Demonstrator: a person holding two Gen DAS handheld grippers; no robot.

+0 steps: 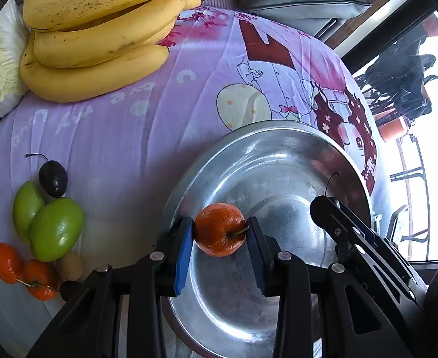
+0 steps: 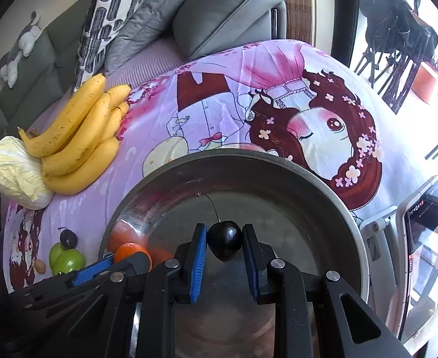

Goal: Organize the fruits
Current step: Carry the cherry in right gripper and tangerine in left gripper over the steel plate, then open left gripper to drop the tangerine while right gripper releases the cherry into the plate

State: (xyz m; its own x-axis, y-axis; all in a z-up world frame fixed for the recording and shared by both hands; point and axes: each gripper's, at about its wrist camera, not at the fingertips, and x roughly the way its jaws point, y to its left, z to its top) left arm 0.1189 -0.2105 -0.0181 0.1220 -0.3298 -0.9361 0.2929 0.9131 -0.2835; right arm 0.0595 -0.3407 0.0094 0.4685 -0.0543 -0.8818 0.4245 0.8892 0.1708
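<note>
L gripper point(image 1: 220, 229) clamped on tangerine point(image 1: 219, 229), stem twd R pad, held over steel bowl point(image 1: 278, 155) interior. R gripper point(image 2: 224, 238) clamped on dark cherry point(image 2: 224, 240), stem up, also over bowl. Both loads directly above basin; release drops straight in. Height above bowl floor hard to judge. Remaining fruit point(image 1: 49, 223) on bedsheet point(image 1: 147, 125), L side nearer.

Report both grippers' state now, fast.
Left gripper: closed on the mandarin, over the metal bowl.
Right gripper: closed on the dark cherry, over the same bowl.
</note>
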